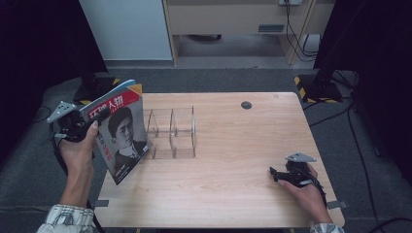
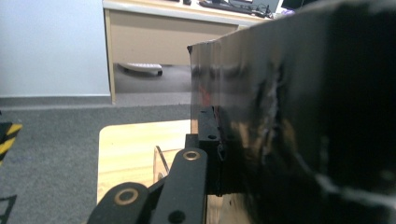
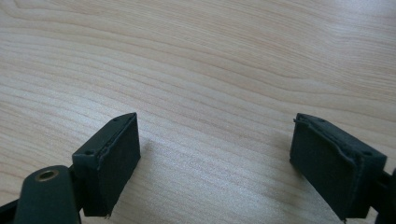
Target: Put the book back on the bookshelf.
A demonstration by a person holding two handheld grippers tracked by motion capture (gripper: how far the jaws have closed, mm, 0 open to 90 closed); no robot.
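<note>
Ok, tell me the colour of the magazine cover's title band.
Red, with white lettering, across the top of the magazine; clearest in the high view.

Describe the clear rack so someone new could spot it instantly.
Start at the wooden table and look to its far left part. There the clear divider rack stands upright, just right of the magazine clamped in the left gripper. It is the see-through thing: thin transparent panels forming open slots, all vacant.

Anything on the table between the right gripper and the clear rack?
No. In the high view, bare wooden table lies between the right gripper and the clear rack.
</note>
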